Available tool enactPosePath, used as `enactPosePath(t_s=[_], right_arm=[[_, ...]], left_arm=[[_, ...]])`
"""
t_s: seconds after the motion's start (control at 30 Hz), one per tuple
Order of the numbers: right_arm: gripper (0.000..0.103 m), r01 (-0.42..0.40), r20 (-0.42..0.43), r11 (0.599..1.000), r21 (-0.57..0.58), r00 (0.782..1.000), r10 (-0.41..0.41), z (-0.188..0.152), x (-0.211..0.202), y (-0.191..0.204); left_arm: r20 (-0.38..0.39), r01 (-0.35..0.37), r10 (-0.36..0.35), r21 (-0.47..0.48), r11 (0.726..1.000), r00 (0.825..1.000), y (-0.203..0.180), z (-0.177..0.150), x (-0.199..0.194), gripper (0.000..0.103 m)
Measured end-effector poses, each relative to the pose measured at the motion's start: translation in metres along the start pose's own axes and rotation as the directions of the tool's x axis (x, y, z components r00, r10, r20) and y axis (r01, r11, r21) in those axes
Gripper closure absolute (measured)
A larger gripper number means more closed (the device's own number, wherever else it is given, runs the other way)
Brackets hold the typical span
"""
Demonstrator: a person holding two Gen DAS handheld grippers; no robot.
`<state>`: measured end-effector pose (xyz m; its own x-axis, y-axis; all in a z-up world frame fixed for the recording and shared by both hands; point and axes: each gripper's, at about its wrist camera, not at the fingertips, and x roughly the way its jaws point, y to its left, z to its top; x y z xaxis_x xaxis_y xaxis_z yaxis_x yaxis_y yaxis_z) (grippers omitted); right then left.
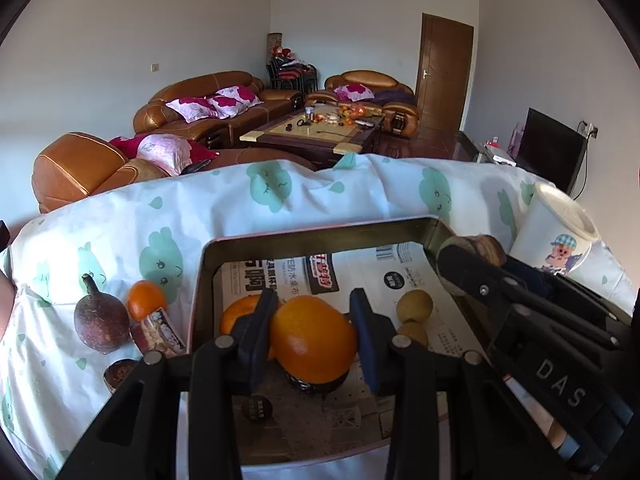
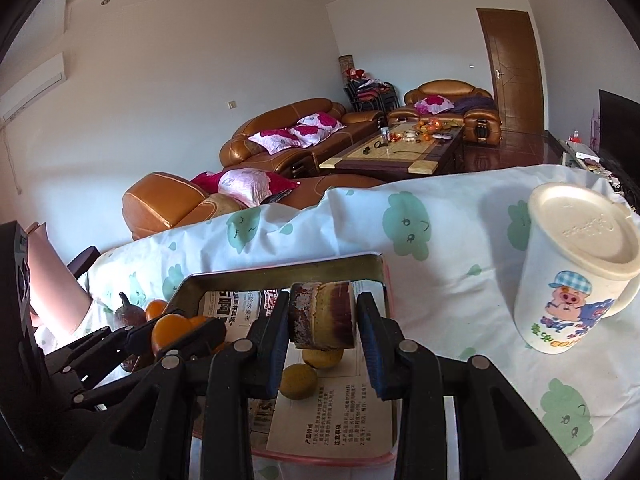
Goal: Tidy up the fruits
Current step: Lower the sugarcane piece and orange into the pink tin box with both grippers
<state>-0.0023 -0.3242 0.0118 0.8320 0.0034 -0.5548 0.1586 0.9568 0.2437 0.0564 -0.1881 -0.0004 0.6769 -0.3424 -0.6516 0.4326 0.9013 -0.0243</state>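
Observation:
My left gripper point(image 1: 314, 334) is shut on an orange point(image 1: 314, 340) and holds it over the metal tray point(image 1: 320, 236), which is lined with newspaper. A second orange point(image 1: 238, 316) lies in the tray behind the left finger. Two small yellow-green fruits point(image 1: 414, 306) lie in the tray at the right. My right gripper point(image 2: 322, 320) is shut on a brown cut fruit piece point(image 2: 322, 316) above the tray point(image 2: 280, 272); the two yellow-green fruits point(image 2: 298, 380) lie below it. The right gripper also shows in the left wrist view point(image 1: 472, 258).
On the cloth left of the tray lie a purple passion fruit point(image 1: 100, 322), a small orange point(image 1: 146, 300), a cut fruit piece point(image 1: 160, 330) and a halved fruit point(image 1: 120, 374). A white cartoon mug point(image 2: 576, 268) stands to the right. Sofas and a coffee table stand behind.

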Motion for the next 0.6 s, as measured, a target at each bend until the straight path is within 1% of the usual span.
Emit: enactPosePath(t_s=[0.17,0.3,0.47,0.5,0.57,0.6], right_arm=[[0.068,-0.048,-0.047,0.999,0.019,0.998,0.049,-0.004,0.010,-0.001],[0.067,-0.060,-0.071,0.998,0.018,0.996,0.061,-0.007,0.015,0.000],[0.067,-0.101,-0.089,0.993,0.055,0.990,0.106,-0.008,0.017,-0.002],[0.067,-0.103,-0.091,0.993,0.060,0.990,0.108,-0.008,0.018,-0.002],[0.064,-0.110,-0.084,0.991,0.070,0.990,0.116,-0.007,0.016,-0.003],[0.057,-0.121,-0.072,0.990,0.076,0.989,0.126,-0.006,0.014,-0.003]], left_arm=[[0.006,-0.027,0.027,0.032,0.999,1.000,-0.006,-0.005,0.001,0.064],[0.007,-0.026,0.026,0.036,0.999,1.000,-0.008,-0.006,0.001,0.064],[0.011,-0.020,0.020,0.024,0.999,1.000,-0.007,-0.006,0.001,0.063],[0.017,-0.022,0.022,0.022,0.999,1.000,-0.007,-0.006,0.000,0.061],[0.028,-0.025,0.024,0.025,0.999,0.999,-0.007,-0.006,-0.002,0.051],[0.038,-0.025,0.024,0.025,0.999,0.999,-0.008,-0.006,-0.004,0.041]])
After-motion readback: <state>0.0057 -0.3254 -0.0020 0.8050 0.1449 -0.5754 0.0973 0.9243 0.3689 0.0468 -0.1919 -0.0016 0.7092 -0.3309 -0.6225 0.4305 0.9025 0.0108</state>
